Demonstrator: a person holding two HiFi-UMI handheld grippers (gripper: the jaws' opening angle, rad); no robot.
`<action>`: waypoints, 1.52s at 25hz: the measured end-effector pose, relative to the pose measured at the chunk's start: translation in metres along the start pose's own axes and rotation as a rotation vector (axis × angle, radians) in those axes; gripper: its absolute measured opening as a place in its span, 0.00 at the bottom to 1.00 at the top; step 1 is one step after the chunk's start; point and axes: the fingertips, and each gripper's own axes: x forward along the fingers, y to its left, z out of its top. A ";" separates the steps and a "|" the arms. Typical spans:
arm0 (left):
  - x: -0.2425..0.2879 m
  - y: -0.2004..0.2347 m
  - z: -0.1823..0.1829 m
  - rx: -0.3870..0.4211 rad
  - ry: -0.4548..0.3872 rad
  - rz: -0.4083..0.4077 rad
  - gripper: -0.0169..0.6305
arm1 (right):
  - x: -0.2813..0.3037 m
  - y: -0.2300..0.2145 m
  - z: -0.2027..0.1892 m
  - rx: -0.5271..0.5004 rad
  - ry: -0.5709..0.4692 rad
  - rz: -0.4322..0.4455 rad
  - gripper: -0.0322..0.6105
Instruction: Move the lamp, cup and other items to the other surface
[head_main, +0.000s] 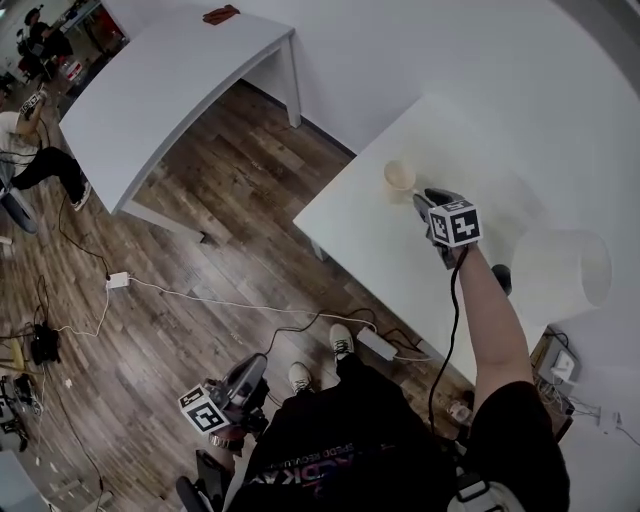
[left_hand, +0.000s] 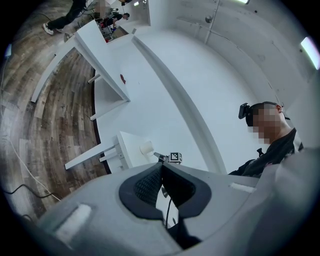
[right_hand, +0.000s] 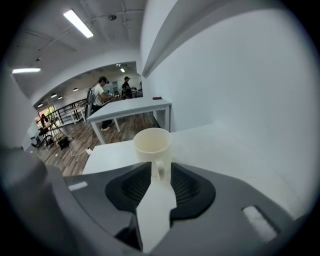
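A cream cup (head_main: 399, 176) stands near the left end of the white table (head_main: 360, 240). My right gripper (head_main: 422, 203) reaches it from the right. In the right gripper view the cup (right_hand: 152, 144) is upright with its handle in the gap of my right gripper (right_hand: 161, 169), open, and the pads stand clear of the handle on both sides. A lamp with a white shade (head_main: 560, 272) is at the table's right end. My left gripper (head_main: 252, 372) hangs low by the person's legs; its pads meet at the tips (left_hand: 161, 165) with nothing in them.
A second white table (head_main: 170, 80) stands across the wooden floor, with a small red thing (head_main: 221, 14) at its far end. Cables and a power strip (head_main: 378, 344) lie on the floor by the person's feet. People sit at the far left.
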 end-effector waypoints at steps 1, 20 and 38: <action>-0.002 0.001 -0.001 -0.002 -0.003 0.009 0.02 | 0.007 -0.002 -0.002 -0.032 0.029 0.012 0.25; -0.011 0.008 -0.013 -0.053 -0.049 0.040 0.02 | 0.039 0.002 -0.012 -0.084 0.133 0.047 0.14; -0.017 0.006 -0.005 -0.038 -0.036 0.010 0.02 | 0.017 0.030 -0.023 0.022 -0.001 0.016 0.13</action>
